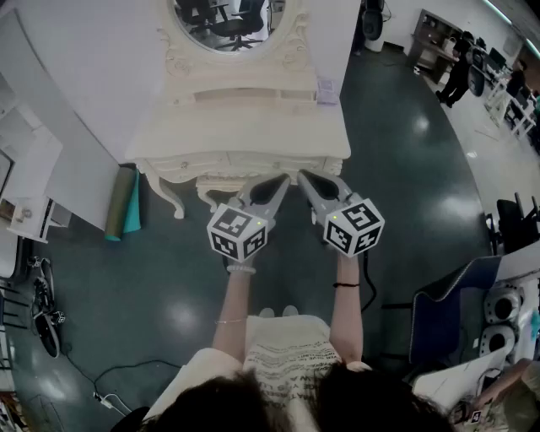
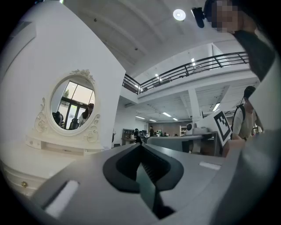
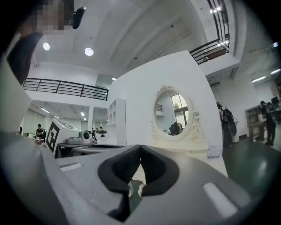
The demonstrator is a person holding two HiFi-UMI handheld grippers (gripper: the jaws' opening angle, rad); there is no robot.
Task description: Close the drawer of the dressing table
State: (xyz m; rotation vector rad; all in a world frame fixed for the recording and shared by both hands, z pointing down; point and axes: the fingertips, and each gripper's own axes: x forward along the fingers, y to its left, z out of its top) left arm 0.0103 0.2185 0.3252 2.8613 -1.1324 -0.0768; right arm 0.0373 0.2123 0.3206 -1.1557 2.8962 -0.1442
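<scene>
Grippers: left gripper (image 1: 283, 180) and right gripper (image 1: 302, 175), jaws closed on nothing, level, side by side at near front of dressing table (image 1: 169, 143). Blunt closed tips probably suit pushing drawer (image 1: 240, 164) inward.

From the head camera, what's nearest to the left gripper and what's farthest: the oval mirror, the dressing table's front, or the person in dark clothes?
1. The dressing table's front, just ahead of the left gripper.
2. The oval mirror, at the table's back.
3. The person in dark clothes, far across the room, upper right.
</scene>
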